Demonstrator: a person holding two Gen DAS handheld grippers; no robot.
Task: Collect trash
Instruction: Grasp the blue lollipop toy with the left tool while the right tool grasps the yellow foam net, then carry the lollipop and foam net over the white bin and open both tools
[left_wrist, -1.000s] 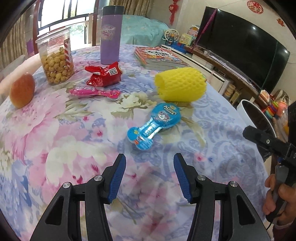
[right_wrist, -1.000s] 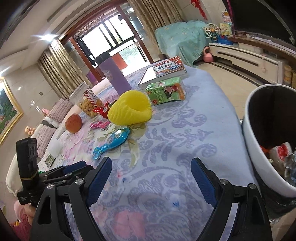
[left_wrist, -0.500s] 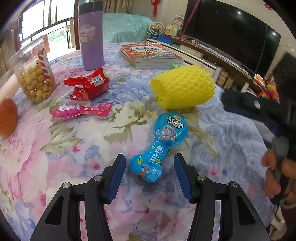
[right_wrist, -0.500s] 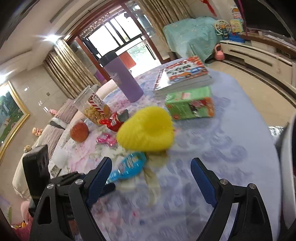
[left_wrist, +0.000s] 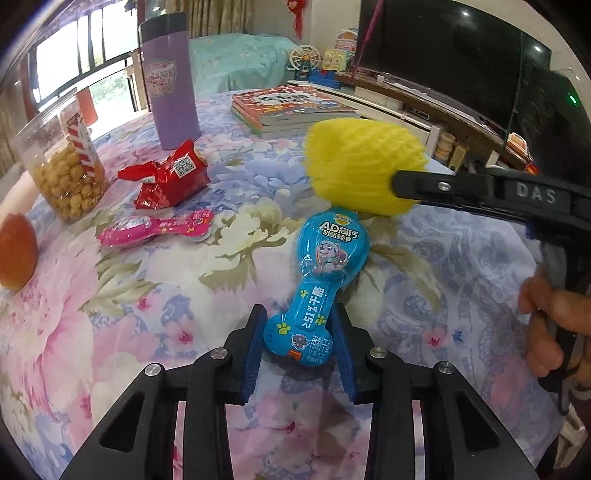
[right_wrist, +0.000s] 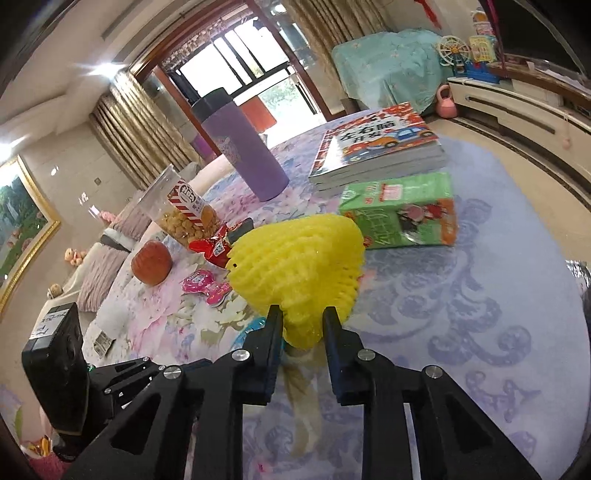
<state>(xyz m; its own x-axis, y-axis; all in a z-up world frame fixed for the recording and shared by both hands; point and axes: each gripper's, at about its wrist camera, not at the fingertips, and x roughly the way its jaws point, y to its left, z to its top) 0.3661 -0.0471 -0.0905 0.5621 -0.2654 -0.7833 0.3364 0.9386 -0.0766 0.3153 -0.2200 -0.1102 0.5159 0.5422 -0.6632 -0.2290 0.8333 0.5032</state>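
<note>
On the flowered table, two pieces of trash get pinched at their near ends for lifting: the left claw clamps the blue wrapper. The right claw squeezes the yellow foam net lying just beyond.

The blue wrapper lying between the left gripper fingers is showing "AD" near its far end and ">51%" followed by Chinese characters along its neck. To the right of that gripper, the right gripper is bearing raised letters "DAS" on its black body. Farther ahead and left, the red packet is carrying a QR code. Ahead of the right gripper, the top book is displaying large Chinese characters, too distorted to read surely. The purple tumbler logo is staying illegible.
</note>
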